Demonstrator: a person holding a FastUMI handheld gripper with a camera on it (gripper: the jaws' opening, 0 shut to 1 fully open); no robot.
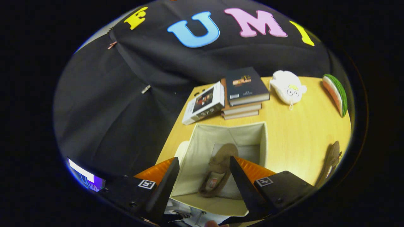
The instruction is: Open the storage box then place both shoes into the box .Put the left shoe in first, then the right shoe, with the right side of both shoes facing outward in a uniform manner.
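Hovering wide open and empty, the tongs [202,176] frame a brown shoe [218,171] lying inside the open storage box [252,135], its length running away from them. A second shoe [331,160] lies well apart on the wooden counter [293,132], near stacked books [243,94].

stacked books [244,94] beside a white plush toy [288,86]; watermelon slice [336,94] on the wooden table [300,138]
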